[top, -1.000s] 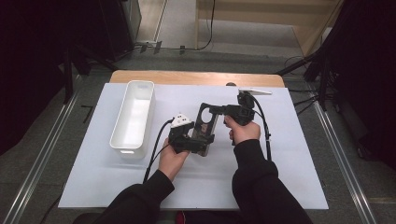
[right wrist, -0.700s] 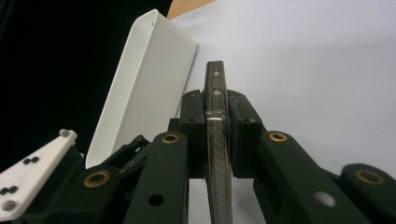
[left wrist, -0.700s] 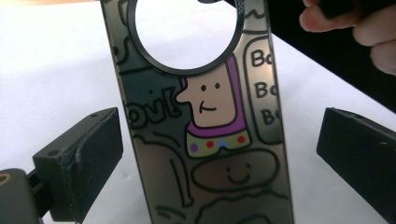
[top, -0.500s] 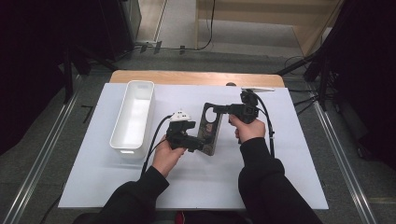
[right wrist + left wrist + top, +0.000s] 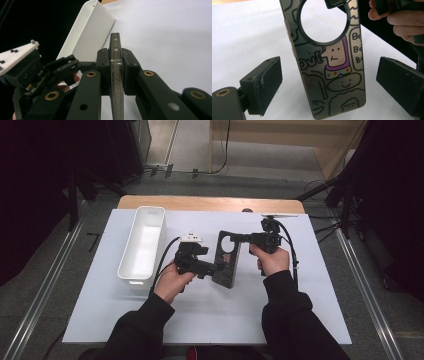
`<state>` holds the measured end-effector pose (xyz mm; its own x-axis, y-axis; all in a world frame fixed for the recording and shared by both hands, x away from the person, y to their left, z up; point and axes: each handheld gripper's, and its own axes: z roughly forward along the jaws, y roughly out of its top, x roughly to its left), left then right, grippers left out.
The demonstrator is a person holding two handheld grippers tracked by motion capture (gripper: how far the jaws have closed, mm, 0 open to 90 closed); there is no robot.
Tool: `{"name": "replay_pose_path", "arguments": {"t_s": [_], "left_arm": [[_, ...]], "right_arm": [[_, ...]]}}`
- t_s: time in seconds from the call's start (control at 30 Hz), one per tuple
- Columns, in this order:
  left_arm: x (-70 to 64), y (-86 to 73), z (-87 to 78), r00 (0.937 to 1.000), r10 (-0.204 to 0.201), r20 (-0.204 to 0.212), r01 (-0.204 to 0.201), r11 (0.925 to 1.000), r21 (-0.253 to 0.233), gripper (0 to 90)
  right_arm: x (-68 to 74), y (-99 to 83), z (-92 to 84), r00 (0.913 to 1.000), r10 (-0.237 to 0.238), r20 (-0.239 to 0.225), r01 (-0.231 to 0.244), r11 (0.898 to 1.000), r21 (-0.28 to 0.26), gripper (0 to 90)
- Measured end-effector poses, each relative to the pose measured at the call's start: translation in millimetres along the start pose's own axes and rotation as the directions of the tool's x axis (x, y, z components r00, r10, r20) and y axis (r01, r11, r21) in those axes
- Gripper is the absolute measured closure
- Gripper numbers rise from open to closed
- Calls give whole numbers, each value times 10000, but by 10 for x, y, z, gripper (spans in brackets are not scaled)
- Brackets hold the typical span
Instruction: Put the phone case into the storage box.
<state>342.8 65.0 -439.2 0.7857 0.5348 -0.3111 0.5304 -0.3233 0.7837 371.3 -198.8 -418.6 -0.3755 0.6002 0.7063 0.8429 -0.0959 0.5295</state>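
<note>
Here, the right gripper (image 5: 116,75) alone pinches the phone case (image 5: 329,67) — the left gripper (image 5: 329,90) spread beside it — so 1 slip drops it.

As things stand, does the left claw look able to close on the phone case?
Probably yes: the phone case stands between the left claw's open jaws with nothing between them, while the right claw clamps its top edge.

Black sleeves (image 5: 145,330) cover both forearms; the black-bodied grippers carry brass-ringed screws, square black fingers (image 5: 263,83) and black cables.
</note>
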Motion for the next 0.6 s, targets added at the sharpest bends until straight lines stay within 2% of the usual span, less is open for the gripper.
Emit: {"name": "replay_pose_path", "arguments": {"t_s": [0.13, 0.2, 0.27, 0.37, 0.5, 0.6], "left_arm": [[13, 32, -44, 9997, -71, 247, 72, 10000, -44, 60], [26, 53, -55, 9993, -121, 344, 117, 9999, 128, 60], [19, 81, -63, 10000, 81, 54, -83, 9995, 301, 60], [26, 103, -91, 9996, -52, 283, 44, 9995, 301, 60], [21, 130, -121, 9995, -59, 295, 48, 9993, 365, 60], [28, 152, -145, 9997, -65, 228, 53, 9984, 557, 60]], "right_arm": [[5, -20, -76, 9996, -89, -257, 84, 9998, -194, 771], [23, -28, -93, 9993, -173, -329, 169, 9998, -130, 771], [37, -37, -97, 9990, -286, -356, 283, 9996, -90, 771], [45, -41, -104, 9981, -365, -503, 363, 9993, -47, 771], [54, -55, -112, 9970, -570, -531, 576, 9983, 108, 772], [50, -84, -106, 9957, -700, -609, 700, 9975, -17, 772]]}}
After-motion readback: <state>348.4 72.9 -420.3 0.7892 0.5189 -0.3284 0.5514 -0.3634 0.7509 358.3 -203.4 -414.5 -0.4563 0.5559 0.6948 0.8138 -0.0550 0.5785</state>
